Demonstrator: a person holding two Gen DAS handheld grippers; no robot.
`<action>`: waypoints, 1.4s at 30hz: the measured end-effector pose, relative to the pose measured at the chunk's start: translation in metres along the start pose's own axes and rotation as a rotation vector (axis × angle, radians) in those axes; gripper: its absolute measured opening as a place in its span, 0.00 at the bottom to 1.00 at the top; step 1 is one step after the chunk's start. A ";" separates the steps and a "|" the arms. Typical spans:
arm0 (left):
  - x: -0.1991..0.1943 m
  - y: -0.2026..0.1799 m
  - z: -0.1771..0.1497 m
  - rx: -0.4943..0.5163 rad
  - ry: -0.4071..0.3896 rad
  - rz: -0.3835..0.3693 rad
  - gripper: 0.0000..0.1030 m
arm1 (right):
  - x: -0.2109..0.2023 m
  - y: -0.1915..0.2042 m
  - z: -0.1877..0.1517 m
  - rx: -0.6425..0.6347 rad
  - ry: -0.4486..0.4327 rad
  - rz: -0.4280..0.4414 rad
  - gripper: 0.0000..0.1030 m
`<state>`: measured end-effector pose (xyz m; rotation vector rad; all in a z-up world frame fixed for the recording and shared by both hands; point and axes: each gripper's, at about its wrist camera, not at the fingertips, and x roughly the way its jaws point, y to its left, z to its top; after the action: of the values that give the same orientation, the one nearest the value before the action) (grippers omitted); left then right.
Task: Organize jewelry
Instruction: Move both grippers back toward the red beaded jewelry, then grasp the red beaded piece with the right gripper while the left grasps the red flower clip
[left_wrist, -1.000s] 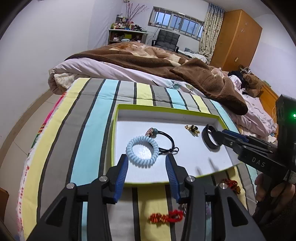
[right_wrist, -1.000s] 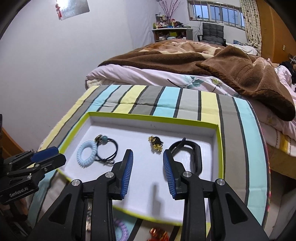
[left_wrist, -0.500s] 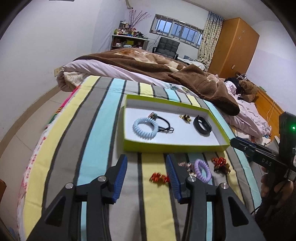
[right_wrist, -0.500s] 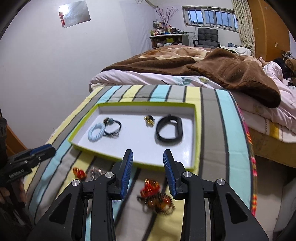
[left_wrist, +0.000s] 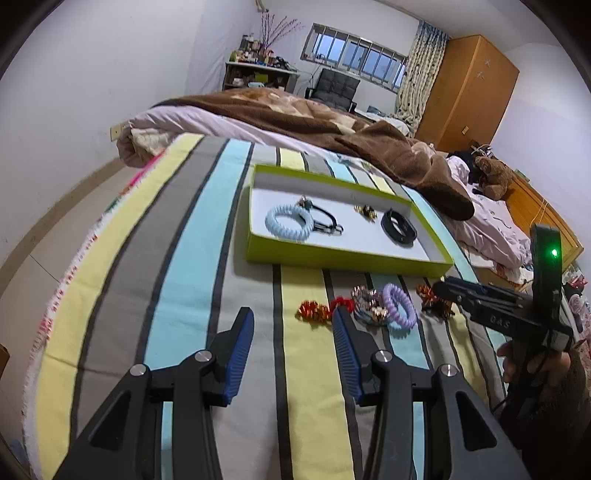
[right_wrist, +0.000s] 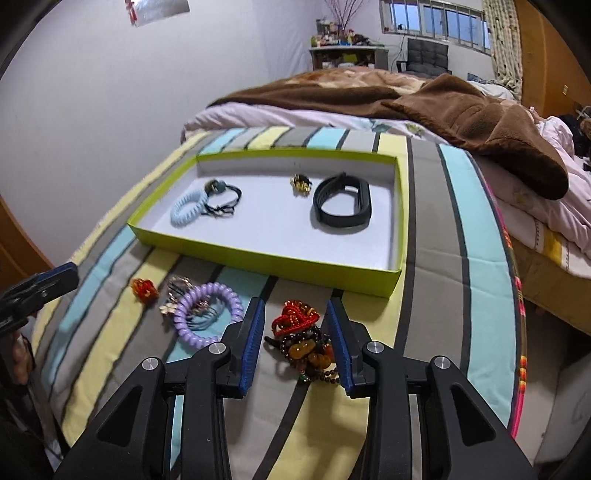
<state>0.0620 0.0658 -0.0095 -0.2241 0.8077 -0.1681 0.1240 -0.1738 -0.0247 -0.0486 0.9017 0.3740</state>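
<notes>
A green-rimmed white tray (left_wrist: 351, 258) (right_wrist: 266, 258) lies on the striped blanket. It holds a light blue coil band (left_wrist: 289, 222) (right_wrist: 186, 210), a black hair tie (left_wrist: 327, 221) (right_wrist: 225, 201), a small gold piece (left_wrist: 365, 211) (right_wrist: 301, 183) and a black wristband (left_wrist: 399, 230) (right_wrist: 341, 205). In front of the tray lie a purple coil band (left_wrist: 399, 310) (right_wrist: 207, 314), a red-gold piece (left_wrist: 314, 310) (right_wrist: 144, 290), a tangled metal piece (left_wrist: 365, 302) and a red and amber bead bracelet (right_wrist: 306, 339). My left gripper (left_wrist: 293, 347) is open and empty above the blanket. My right gripper (right_wrist: 295, 339) is open, its jaws on either side of the bead bracelet.
A brown blanket (left_wrist: 332, 125) and pink bedding cover the bed behind the tray. The bed's right edge (right_wrist: 517, 314) drops off next to the bracelet. A wooden wardrobe (left_wrist: 469, 92) and a teddy bear (left_wrist: 493, 173) are at the far right.
Both grippers have pulled back from over the tray toward the near blanket. The right gripper has left the black wristband in the tray and now hangs over the bead bracelet.
</notes>
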 end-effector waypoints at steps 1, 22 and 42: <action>0.002 0.001 -0.002 -0.003 0.006 0.001 0.45 | 0.003 0.000 0.000 -0.003 0.010 -0.004 0.35; 0.017 -0.003 -0.012 -0.007 0.060 -0.010 0.45 | 0.016 0.013 -0.001 -0.065 0.037 -0.072 0.24; 0.034 -0.011 -0.010 0.043 0.080 0.013 0.45 | -0.028 0.010 -0.004 0.022 -0.122 -0.012 0.21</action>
<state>0.0766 0.0457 -0.0370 -0.1718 0.8843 -0.1828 0.1021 -0.1739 -0.0044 -0.0105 0.7851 0.3521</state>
